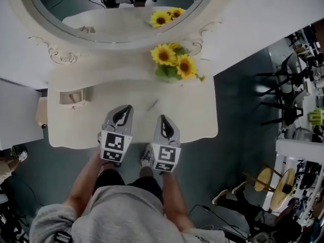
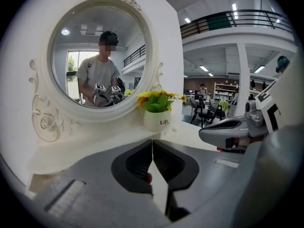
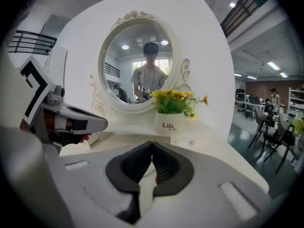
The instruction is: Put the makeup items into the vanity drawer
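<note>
Head view: the task looks barely begun. On the pale vanity top [image 1: 195,118] a small open drawer [image 1: 63,98] sits at left of centre, and what lies in it is too small to tell. One thin stick [image 1: 152,105], possibly a makeup pencil, lies loose on the top at centre, well apart from the drawer; no other makeup item shows. So, by my reading, that stick is yet to be picked up and put away. The left gripper [image 1: 123,114] and right gripper [image 1: 163,121] sit side by side at lower centre over the near edge, tips aimed towards the mirror [image 1: 116,14] and flowers [image 1: 174,59]. The stick lies just beyond and between their tips.

Left gripper view: the left gripper [image 2: 152,148] has its jaws pressed together at lower centre with nothing between them. Past them stand the pot [image 2: 158,119] and mirror [image 2: 97,56]; the right gripper [image 2: 227,129] juts in at right.

Right gripper view: the right gripper [image 3: 152,151] is likewise closed tip to tip and empty. The pot [image 3: 170,124] stands straight ahead, the left gripper [image 3: 80,122] at left. Neither gripper touches the stick or drawer.
</note>
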The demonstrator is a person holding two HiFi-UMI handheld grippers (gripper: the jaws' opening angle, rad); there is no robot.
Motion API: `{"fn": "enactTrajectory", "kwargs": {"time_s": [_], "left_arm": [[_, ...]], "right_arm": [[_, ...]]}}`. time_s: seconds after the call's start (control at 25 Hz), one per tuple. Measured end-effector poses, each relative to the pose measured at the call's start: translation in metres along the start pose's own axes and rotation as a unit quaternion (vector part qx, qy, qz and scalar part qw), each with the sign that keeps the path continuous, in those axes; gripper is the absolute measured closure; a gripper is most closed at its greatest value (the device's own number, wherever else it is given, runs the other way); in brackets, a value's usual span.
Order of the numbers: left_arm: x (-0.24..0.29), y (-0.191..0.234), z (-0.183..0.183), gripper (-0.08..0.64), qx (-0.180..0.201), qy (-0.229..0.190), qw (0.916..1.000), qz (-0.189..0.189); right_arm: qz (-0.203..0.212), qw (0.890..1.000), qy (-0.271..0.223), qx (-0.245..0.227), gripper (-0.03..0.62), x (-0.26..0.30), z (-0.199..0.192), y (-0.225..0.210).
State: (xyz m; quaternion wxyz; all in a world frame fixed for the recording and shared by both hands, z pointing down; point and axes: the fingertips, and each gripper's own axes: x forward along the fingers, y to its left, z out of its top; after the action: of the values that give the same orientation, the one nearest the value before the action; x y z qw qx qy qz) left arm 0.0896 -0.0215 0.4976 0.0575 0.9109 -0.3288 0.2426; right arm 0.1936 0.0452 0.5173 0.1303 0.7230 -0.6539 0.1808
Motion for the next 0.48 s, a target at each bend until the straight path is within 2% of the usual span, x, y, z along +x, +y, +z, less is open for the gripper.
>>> {"fn": "enactTrajectory", "kwargs": {"time_s": [0.28, 0.48], "left_arm": [[0.035, 0.006, -0.029, 0.546, 0.021, 0.027, 0.9978, -0.057], [0.052, 0.013, -0.046, 0.546, 0.028, 0.044, 0.9954, -0.080]], "right_arm": [[-0.041, 0.997, 0.045, 0.036, 0.586, 0.038, -0.043, 0.000], [-0.062, 0.994, 0.066, 0.065, 0.586, 0.060, -0.064, -0.003]]}}
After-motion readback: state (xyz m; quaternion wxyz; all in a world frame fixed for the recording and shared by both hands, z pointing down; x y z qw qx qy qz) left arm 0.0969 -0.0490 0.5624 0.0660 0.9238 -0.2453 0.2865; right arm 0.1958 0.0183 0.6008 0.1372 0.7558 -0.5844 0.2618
